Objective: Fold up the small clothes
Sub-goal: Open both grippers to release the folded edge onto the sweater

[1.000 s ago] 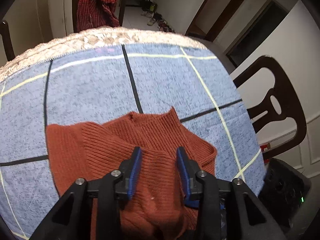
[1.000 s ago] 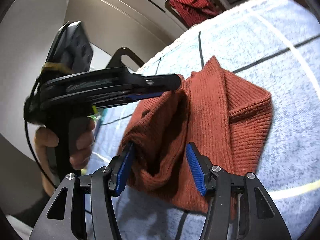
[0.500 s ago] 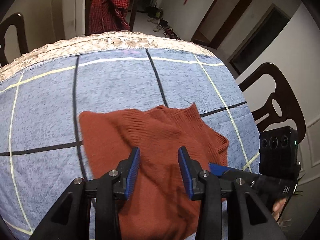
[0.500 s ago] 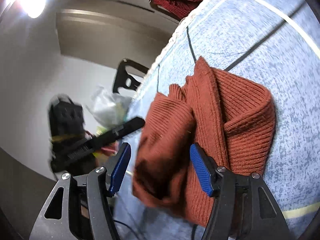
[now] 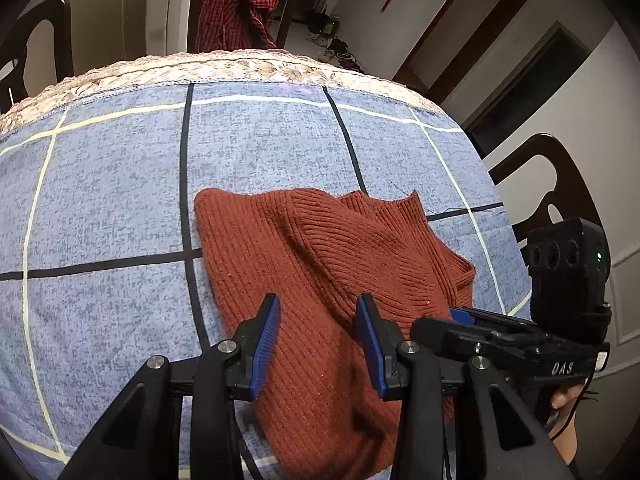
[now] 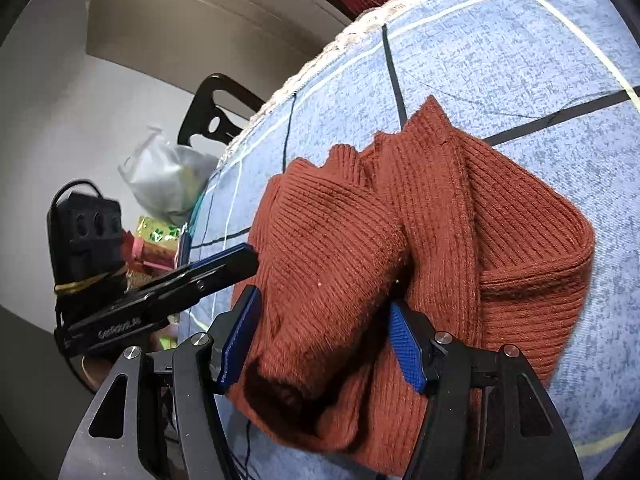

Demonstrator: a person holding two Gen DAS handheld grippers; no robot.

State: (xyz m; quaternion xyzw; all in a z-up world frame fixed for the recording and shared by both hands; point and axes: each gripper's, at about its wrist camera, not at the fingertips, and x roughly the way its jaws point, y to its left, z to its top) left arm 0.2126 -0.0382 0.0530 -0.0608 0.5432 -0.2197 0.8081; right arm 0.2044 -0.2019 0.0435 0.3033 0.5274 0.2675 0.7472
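A rust-red ribbed knit garment [image 5: 320, 264] lies partly folded on the blue checked tablecloth [image 5: 112, 184]. My left gripper [image 5: 318, 344] hovers over its near half, jaws open, nothing pinched. Seen from the right wrist, the left gripper [image 6: 244, 260] sits at the garment's [image 6: 500, 240] left edge. My right gripper [image 6: 324, 344] is open wide. A rolled fold of the knit lies loose between its blue pads [image 6: 406, 348], which do not press on it. From the left wrist, the right gripper [image 5: 456, 314] reaches in over the garment's right edge.
The tablecloth's beige woven border [image 5: 240, 68] marks the far table edge. A red plaid cloth [image 5: 240, 0] hangs on a chair beyond it. Dark chairs [image 5: 556, 184] stand on the right. A plastic bag [image 6: 168, 176] and packets [image 6: 156, 244] sit past the table's left edge.
The fold that hung lifted between the two grippers now lies down on the garment. The left gripper has drawn away to the garment's left edge. The right jaws stand wider.
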